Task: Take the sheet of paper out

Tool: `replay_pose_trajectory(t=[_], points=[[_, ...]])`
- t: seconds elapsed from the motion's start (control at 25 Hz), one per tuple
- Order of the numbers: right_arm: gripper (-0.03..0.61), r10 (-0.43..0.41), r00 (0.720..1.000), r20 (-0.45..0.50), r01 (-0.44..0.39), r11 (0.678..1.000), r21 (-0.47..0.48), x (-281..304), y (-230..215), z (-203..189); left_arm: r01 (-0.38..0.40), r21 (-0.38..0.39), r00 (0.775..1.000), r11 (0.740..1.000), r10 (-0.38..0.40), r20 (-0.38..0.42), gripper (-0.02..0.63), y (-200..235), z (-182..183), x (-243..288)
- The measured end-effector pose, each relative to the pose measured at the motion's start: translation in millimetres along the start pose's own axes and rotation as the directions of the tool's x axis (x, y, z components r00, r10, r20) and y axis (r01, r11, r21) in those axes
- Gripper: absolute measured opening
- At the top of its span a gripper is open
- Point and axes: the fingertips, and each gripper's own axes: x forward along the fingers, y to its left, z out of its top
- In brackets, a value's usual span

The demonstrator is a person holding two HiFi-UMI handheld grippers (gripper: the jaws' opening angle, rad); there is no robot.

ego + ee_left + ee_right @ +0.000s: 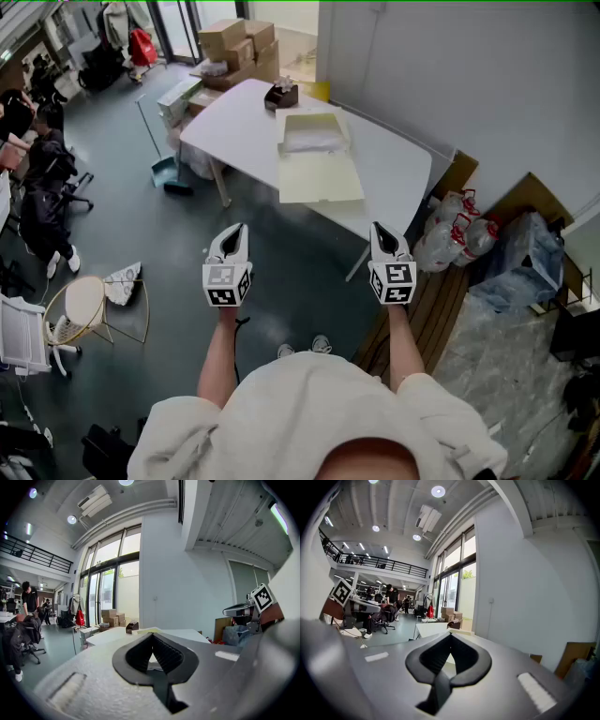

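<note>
A pale yellow flat box (320,176) lies open on the white table (394,164), its lid folded toward me. A white sheet of paper (312,139) rests in the far tray. My left gripper (236,231) and right gripper (379,231) hang side by side in the air over the floor, well short of the table, both pointing at it. Each is shut with nothing between its jaws. In the left gripper view the jaws (151,635) meet at the tips, with the table (110,635) far beyond. The right gripper view shows the same: jaws (451,635) closed, table (429,628) distant.
A dark tissue box (280,94) sits at the table's far end, with cardboard boxes (235,42) behind it. Water bottles (452,230) and wrapped bundles crowd the right wall. A dustpan (166,172) and a round chair (86,305) stand left, where people sit.
</note>
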Motion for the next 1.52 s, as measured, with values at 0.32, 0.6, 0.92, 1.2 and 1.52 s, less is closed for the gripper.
replay_pose_trajectory(t=[0.32, 0.6, 0.92, 1.2, 1.52], points=[[0.000, 0.005, 1.000, -0.003, -0.005, 1.000, 0.008, -3.3, -4.4, -5.1, 0.004, 0.003, 1.000, 1.000, -0.004, 0.002, 0.002, -8.0, 2.6, 5.0], [0.000, 0.011, 1.000, 0.024, -0.011, 1.000, 0.027, -2.4, -20.5, -8.7, -0.006, 0.007, 1.000, 1.000, 0.006, -0.009, 0.002, -22.2, 2.2, 14.2], [0.000, 0.071, 0.997, 0.025, -0.072, 0.997, 0.030, 6.1, -32.4, -18.3, -0.030, 0.006, 0.999, 1.000, 0.030, -0.019, 0.002, -45.9, 1.5, 26.8], [0.000, 0.110, 0.994, 0.025, -0.110, 0.994, 0.025, 15.4, -40.5, -22.9, -0.049, 0.009, 0.999, 0.999, 0.049, -0.022, 0.002, -59.1, 1.2, 29.9], [0.000, 0.129, 0.990, 0.048, -0.131, 0.991, 0.031, 37.7, -44.9, -17.9, -0.061, 0.015, 0.998, 0.998, 0.061, -0.023, 0.002, -51.6, 0.3, 49.9]])
